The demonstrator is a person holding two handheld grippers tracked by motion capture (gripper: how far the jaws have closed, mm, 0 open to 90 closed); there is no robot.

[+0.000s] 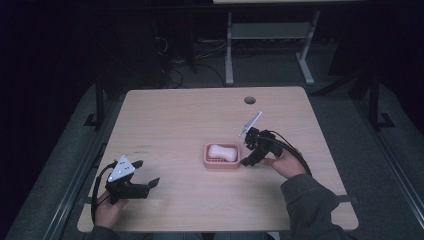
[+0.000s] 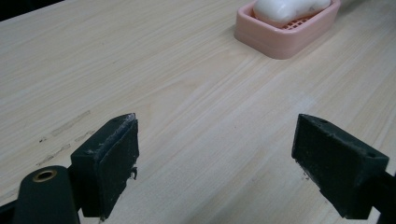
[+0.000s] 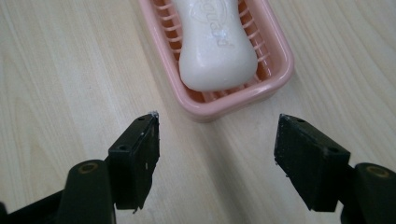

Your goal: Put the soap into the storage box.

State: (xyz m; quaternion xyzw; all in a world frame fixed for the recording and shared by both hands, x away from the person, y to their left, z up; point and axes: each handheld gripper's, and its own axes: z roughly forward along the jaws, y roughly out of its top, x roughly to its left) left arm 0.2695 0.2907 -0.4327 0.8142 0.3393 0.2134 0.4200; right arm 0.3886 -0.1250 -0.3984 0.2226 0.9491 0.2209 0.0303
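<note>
1. Table [image 1: 190, 115]: pale wood and bare, apart from one item near its middle and a round hole [image 1: 250, 100] at the far edge.
2. Right gripper [image 1: 248, 159]: held at the right side of the soap dish [image 1: 221, 162], aimed at it. Jaws stand wide with nothing between them.
3. Left gripper [image 1: 147, 179]: at the near left of the table, well apart from the dish. Jaws also wide and empty; judged idle.
4. Soap dish [image 3: 280, 70]: pink, slotted, sitting flat on the table. In the right gripper view its near end lies just beyond the jaw tips, centred between them, not touching.
5. Soap [image 3: 215, 42]: a white bar lying lengthwise in the dish, its rounded end toward the right gripper.
6. Step in hand, as judged: the approach to the dish or the soap; no grip is made yet.
7. Next move, as judged: advance so the jaws straddle the target, then close.
</note>
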